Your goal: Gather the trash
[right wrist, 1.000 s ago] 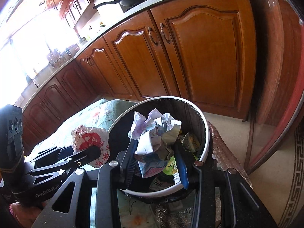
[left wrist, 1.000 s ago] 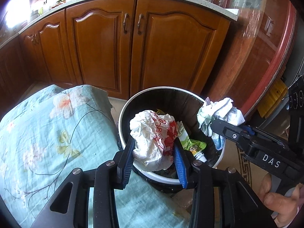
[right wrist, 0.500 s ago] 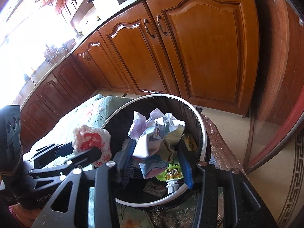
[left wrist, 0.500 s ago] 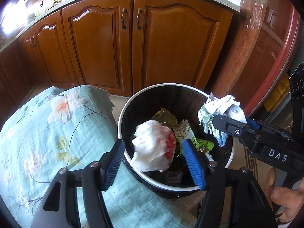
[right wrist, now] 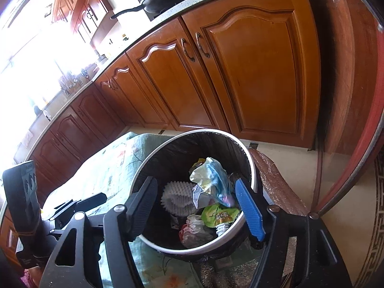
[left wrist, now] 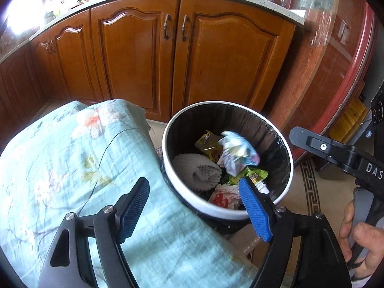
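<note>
While my left tongs [left wrist: 194, 206] are spreading wider over the floral cloth [left wrist: 60, 158] with nothing between them, the red-and-white wad [left wrist: 223, 195] lies down in the bin [left wrist: 216, 212]. My right tongs [right wrist: 195, 206] are opening too, empty, the crumpled wrapper [right wrist: 211, 180] blurred among the trash inside.

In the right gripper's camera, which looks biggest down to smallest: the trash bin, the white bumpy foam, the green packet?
1. Trash bin, by far the largest.
2. White bumpy foam.
3. Green packet, though it looks close to the foam in size and is partly covered.
</note>
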Available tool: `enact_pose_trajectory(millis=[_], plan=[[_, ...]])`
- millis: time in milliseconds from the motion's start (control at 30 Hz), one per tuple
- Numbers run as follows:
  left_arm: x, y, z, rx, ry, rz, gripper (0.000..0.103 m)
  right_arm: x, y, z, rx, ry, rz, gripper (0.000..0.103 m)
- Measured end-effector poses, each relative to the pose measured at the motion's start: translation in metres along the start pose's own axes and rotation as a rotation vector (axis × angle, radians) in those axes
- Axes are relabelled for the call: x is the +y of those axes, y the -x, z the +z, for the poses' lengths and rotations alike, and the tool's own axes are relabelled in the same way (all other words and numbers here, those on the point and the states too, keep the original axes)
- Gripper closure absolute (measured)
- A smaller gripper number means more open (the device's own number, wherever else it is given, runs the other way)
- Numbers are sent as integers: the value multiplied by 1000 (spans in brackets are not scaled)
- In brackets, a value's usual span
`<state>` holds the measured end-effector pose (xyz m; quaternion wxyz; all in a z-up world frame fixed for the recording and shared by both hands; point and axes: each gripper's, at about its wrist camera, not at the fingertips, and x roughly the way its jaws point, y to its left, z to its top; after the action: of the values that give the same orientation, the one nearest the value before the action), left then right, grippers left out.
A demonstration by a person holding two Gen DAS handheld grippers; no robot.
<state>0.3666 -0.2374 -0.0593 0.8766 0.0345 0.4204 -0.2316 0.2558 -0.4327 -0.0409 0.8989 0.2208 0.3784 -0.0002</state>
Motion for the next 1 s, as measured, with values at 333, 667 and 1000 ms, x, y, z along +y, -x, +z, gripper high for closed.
enact_pose_trajectory(millis=[333, 667, 1000], plan=[[29, 52, -56, -74, 113, -12, 23, 23, 18, -47, -41, -49, 53, 7], [38, 110, -108, -176, 104, 34, 21, 65, 41, -94, -102, 47, -5, 4], [35, 193, -145, -425, 68, 119, 1, 106, 103, -94, -327, 176, -65, 0]])
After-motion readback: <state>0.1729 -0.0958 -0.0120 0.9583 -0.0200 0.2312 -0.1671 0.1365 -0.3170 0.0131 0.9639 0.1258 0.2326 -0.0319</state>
